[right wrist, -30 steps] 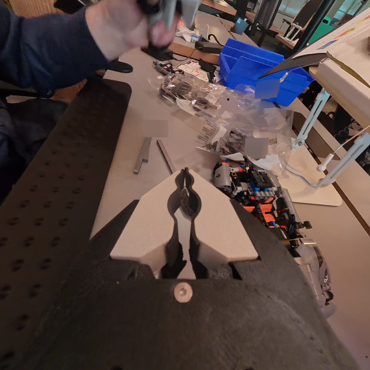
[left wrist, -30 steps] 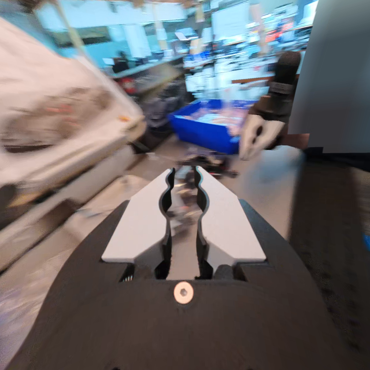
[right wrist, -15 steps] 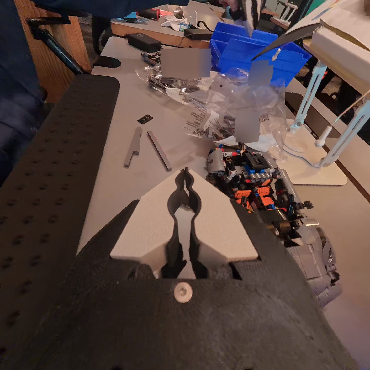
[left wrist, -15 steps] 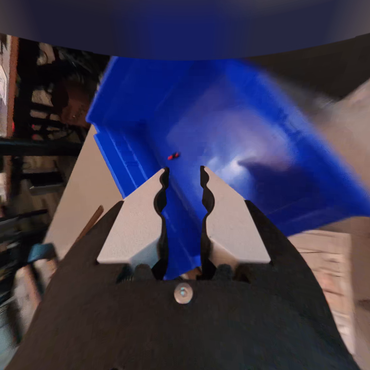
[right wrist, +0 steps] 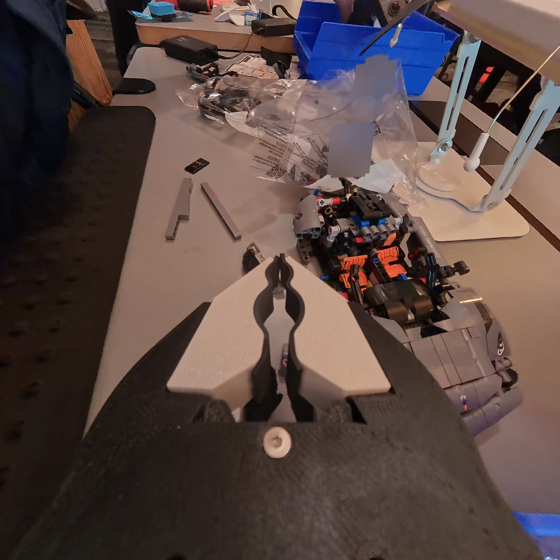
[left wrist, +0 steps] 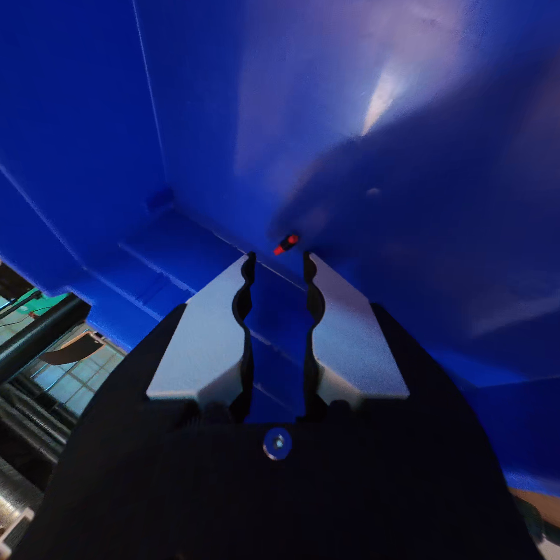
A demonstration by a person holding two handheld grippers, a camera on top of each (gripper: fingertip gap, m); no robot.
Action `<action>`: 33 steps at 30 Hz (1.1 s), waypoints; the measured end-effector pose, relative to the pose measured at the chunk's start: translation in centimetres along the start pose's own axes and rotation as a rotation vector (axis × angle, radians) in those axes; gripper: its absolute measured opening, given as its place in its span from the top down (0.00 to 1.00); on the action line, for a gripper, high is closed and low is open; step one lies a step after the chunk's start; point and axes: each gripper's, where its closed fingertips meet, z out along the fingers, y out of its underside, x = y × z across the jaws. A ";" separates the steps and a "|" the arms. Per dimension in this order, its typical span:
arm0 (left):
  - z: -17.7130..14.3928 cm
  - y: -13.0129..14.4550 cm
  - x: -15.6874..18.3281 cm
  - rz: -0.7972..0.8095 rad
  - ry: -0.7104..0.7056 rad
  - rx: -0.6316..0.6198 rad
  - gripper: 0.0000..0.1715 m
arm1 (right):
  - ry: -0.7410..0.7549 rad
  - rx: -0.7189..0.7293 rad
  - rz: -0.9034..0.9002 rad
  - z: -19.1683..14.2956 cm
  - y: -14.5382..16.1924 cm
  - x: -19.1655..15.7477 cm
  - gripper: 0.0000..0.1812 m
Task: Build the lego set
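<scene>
While the right tool [right wrist: 280, 260] idles pressed together beside the car [right wrist: 394, 288], the spread left tool [left wrist: 277, 257] must descend and pinch the red pin [left wrist: 285, 244] inside the blue bin [left wrist: 212, 121].

Clear plastic bags [right wrist: 303, 133] bear small print and square codes.

The setting is a lab or workshop. Grey counters [right wrist: 188, 272] carry blue storage bins [right wrist: 378, 45], a power adapter [right wrist: 191, 48] with cables, plastic parts bags [right wrist: 303, 121] and a white stand [right wrist: 472, 218]. Another cluttered counter stands behind.
</scene>
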 end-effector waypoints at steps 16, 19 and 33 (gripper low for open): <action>0.7 -0.3 0.3 -0.055 0.097 -0.002 0.99 | 0.009 -0.021 0.003 -0.3 0.5 0.3 1.00; 0.3 -0.1 1.0 -0.142 0.114 0.032 0.99 | 0.006 -0.015 0.002 -0.3 0.4 0.3 1.00; -21.7 -4.5 5.6 -0.376 0.052 0.680 0.99 | 0.056 0.032 -0.140 0.2 -3.1 -1.0 0.98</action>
